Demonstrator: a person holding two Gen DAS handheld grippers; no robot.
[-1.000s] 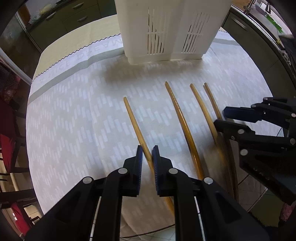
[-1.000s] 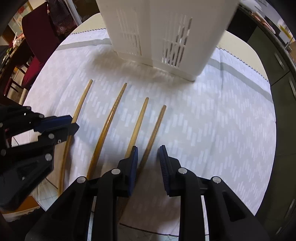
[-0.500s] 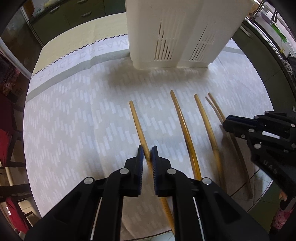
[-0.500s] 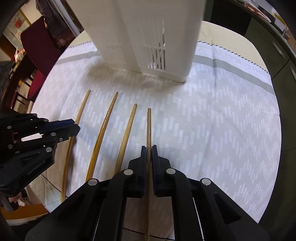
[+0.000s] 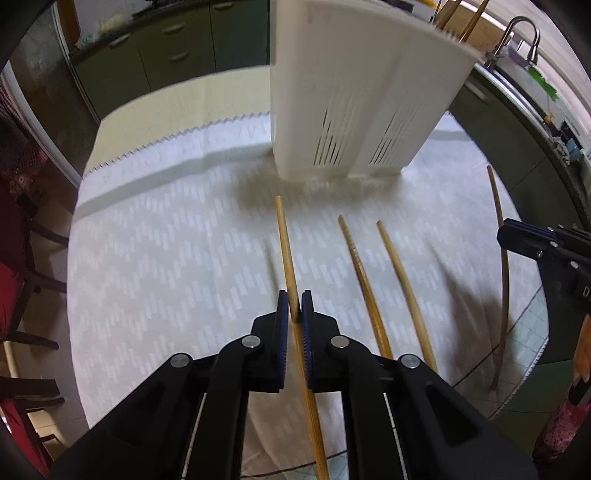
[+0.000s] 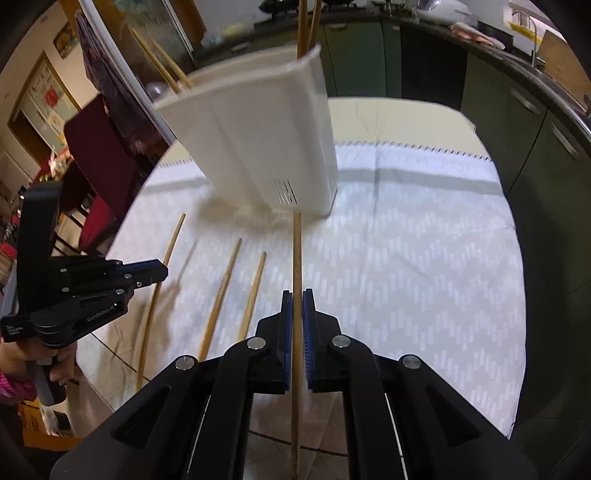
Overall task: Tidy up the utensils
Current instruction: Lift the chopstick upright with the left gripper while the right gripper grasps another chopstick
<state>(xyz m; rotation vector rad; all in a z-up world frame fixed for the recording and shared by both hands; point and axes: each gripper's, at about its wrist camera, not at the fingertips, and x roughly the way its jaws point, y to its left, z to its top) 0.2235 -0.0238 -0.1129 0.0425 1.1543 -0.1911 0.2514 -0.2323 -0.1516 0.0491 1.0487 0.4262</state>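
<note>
My left gripper (image 5: 294, 308) is shut on a long bamboo chopstick (image 5: 286, 243), lifted off the cloth and pointing toward the white slotted utensil holder (image 5: 354, 110). My right gripper (image 6: 296, 308) is shut on another chopstick (image 6: 296, 254), also raised, tip near the holder's base (image 6: 266, 147). Two chopsticks (image 5: 360, 266) (image 5: 400, 280) lie on the tablecloth between the grippers; they show in the right wrist view too (image 6: 221, 291) (image 6: 253, 291). Several chopsticks stand in the holder (image 6: 306, 26). The right gripper shows at the right edge of the left wrist view (image 5: 546, 251).
A white patterned tablecloth (image 5: 166, 258) covers the round table. Red chairs (image 6: 99, 155) stand at the table's left side. Dark green kitchen cabinets (image 6: 535, 122) and a sink with a faucet (image 5: 517, 33) run behind. Tiled floor shows past the near table edge.
Both grippers have risen and tilted up with their chopsticks, lifting them off the cloth. The right gripper closed on its chopstick a second ago. The holder's top has come into view.
</note>
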